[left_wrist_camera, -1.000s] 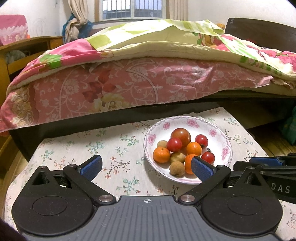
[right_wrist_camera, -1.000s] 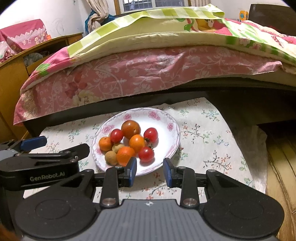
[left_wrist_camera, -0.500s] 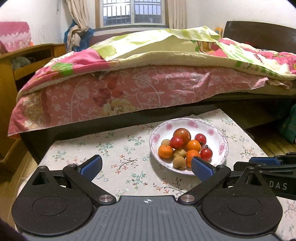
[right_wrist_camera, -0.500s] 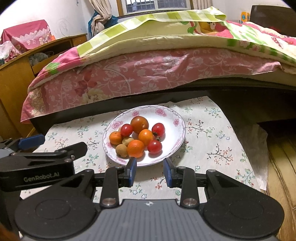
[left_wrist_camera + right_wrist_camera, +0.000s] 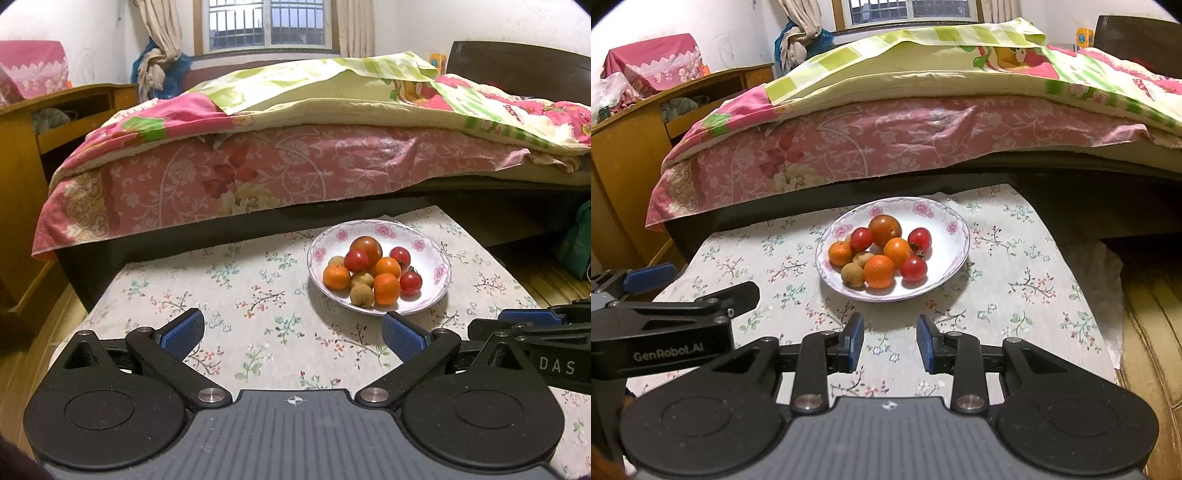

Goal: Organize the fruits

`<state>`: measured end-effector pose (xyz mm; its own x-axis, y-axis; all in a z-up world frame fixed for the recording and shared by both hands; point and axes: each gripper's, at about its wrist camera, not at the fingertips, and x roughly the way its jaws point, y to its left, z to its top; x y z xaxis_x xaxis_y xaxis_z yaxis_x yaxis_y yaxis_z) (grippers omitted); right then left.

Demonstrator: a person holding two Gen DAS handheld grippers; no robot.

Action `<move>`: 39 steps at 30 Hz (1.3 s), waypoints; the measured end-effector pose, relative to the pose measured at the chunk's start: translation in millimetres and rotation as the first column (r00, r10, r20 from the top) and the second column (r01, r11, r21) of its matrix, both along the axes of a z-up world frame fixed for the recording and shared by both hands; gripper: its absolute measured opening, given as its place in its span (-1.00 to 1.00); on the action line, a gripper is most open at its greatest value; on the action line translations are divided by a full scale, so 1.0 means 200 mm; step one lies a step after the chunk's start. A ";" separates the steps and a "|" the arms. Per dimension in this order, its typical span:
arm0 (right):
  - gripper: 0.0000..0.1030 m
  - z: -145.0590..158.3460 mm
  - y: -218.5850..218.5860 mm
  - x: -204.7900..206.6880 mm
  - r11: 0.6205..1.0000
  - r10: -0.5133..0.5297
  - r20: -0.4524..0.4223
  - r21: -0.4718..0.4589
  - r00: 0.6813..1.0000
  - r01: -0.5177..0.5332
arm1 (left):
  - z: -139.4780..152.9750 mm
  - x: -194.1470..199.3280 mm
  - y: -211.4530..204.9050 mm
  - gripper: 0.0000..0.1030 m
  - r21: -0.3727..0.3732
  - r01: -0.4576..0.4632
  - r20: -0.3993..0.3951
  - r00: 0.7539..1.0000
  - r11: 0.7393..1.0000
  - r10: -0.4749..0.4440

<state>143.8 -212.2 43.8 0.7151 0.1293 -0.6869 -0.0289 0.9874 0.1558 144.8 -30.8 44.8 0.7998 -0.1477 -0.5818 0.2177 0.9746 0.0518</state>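
Both grippers have pulled back from the plate since a second ago: it now sits smaller and higher in each view, with more floral tablecloth (image 5: 258,295) showing in front of it.

My left gripper (image 5: 293,334) has its blue pads spread wide, nothing between them, hovering over the cloth at lower centre of its frame. My right gripper (image 5: 890,341) has its pads part-way apart with a narrow gap, also holding nothing, lower centre of its own frame. Each gripper shows at the edge of the other's view: the right at the right edge of the left view, the left at the left edge of the right view.

Floral-rimmed plate (image 5: 955,230) sits centre of the right view and right of centre in the left view, on the cloth just ahead of the fingertips, not touched. All fruit is piled on it: a large red-brown tomato (image 5: 884,229) at the back, three cherry tomatoes (image 5: 913,268) around it, three small oranges (image 5: 879,271), and a brown longan (image 5: 852,276) at the front left, with others half hidden in the pile.

Bed with a pink floral sheet (image 5: 295,173) fills the upper half. Wooden cabinet (image 5: 624,155) at the left edge.
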 end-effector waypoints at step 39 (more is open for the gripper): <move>-0.38 0.03 0.13 -0.33 0.999 0.036 -0.024 0.006 0.999 -0.036 | -0.01 -0.28 0.08 1.00 -0.015 0.022 -0.053 0.998 1.000 -0.023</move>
